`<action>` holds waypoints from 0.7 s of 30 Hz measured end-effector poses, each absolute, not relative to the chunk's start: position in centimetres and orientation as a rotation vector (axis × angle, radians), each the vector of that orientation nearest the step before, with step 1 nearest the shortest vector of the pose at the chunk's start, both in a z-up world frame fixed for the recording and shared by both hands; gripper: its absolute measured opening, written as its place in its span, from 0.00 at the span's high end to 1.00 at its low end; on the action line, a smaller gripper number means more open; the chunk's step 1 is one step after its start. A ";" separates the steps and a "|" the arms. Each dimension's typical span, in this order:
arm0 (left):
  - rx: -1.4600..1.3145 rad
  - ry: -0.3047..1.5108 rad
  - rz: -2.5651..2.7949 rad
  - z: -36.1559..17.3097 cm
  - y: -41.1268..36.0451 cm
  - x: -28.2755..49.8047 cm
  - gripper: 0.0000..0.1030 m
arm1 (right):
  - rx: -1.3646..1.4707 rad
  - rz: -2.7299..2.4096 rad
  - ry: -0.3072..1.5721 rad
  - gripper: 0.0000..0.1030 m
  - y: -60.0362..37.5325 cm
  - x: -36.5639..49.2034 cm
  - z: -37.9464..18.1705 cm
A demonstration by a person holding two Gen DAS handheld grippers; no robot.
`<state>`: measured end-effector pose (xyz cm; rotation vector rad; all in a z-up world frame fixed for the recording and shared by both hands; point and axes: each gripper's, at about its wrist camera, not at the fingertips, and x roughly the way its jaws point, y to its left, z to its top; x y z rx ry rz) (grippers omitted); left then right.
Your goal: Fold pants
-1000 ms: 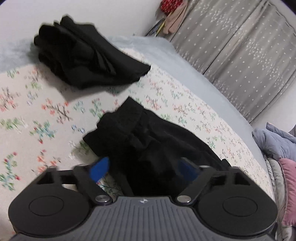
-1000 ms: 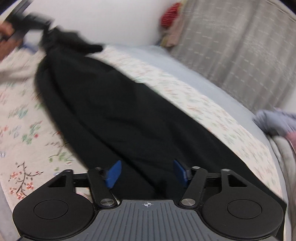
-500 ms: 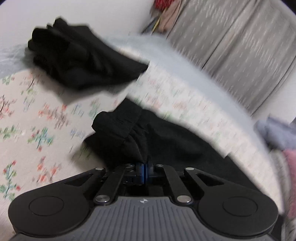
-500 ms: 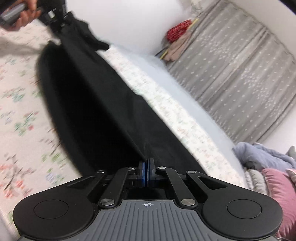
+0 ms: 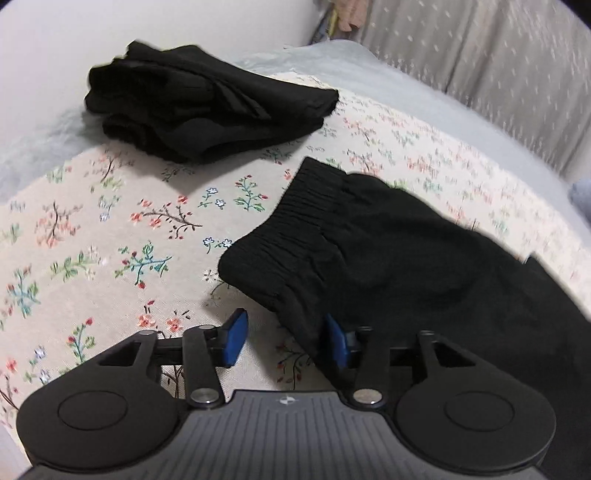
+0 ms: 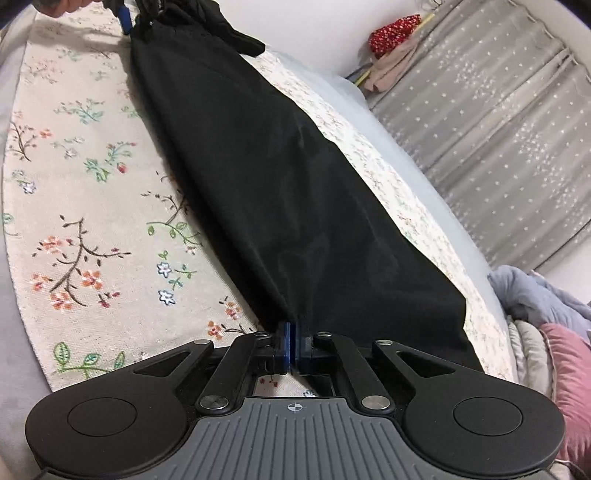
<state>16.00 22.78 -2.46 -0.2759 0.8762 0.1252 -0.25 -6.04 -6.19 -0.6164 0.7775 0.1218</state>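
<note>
- The long black fabric pants (image 6: 295,184) lie stretched out along the bed, over its cream flower-printed cover (image 6: 92,229); in my right wrist view they run from the near edge up to the far top left.
- Their gathered elastic waistband (image 5: 295,236) sits at my left end, its ribbed edge turned toward the open floral cloth.
- My left tool (image 5: 286,341) stands partly open, having just been opening; the waistband's lower corner hangs between its blue pads and lies against the right-hand pad (image 5: 338,347), but nothing is pinched.
- My right tool (image 6: 293,345) is nearly shut, its blue pads clamped on the hem edge of the leg, though it has just been easing slightly apart.
- From that grip the leg's far side edge runs straight along the bed, beside a strip of pale blue bedding (image 6: 388,147).
- A folded black garment pile (image 5: 207,107) rests well apart from the waistband, near the white wall (image 5: 147,22).
- Bare floral cover lies open between the pile and the waistband, and all along the left of the leg.
- Grey dotted curtains (image 6: 498,122) hang beyond the bed, and a grey-blue bundle (image 6: 535,295) and pink cushion (image 6: 569,362) crowd the right.
</note>
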 end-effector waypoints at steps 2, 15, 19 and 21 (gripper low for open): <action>-0.362 0.869 0.123 -2.5 23.8 16.1 0.24 | -0.515 0.149 0.774 0.83 -7.0 -0.6 -4.6; -0.339 0.879 0.159 -4.0 21.5 18.3 0.19 | 0.662 -0.744 0.703 0.25 -37.1 -8.4 -1.3; -0.264 0.878 0.171 -4.2 20.2 18.5 0.57 | 0.996 -0.942 0.625 0.34 -41.9 -12.8 -3.8; -0.268 0.873 0.172 -4.2 20.4 18.6 0.68 | 1.136 -0.971 0.593 0.41 -43.2 -14.4 -5.5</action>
